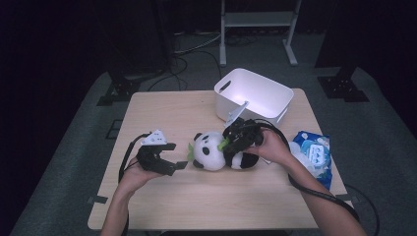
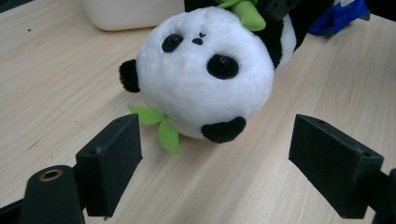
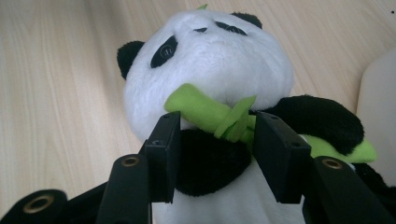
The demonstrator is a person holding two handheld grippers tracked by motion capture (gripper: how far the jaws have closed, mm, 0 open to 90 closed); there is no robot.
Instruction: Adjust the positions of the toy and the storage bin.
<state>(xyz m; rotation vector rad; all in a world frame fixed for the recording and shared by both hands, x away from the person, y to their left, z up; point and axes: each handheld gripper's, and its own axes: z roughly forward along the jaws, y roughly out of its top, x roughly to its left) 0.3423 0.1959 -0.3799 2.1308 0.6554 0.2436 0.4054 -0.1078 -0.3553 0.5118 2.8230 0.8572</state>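
On the table (image 1: 162,206), around the panda:
Right gripper (image 3: 215,135): jaws spread around the panda's (image 1: 216,151) chest and green bamboo stick (image 3: 205,112), flanking the plush; whether the pads press on it, I cannot tell.
Left gripper (image 1: 172,162): jaws spread and empty, just left of the panda's head.
Panda: lies on its side, long axis across the table, head toward the left gripper.
Nearer hand: the right.
White bin (image 1: 275,105): behind the panda.
Blue packet (image 1: 317,152): right of the panda; print unreadable.

Light wooden table (image 1: 162,196); lying on it, a plush panda (image 1: 216,152) at centre; a white tub (image 1: 253,96) at the far edge; a blue packet (image 1: 314,155) at right.
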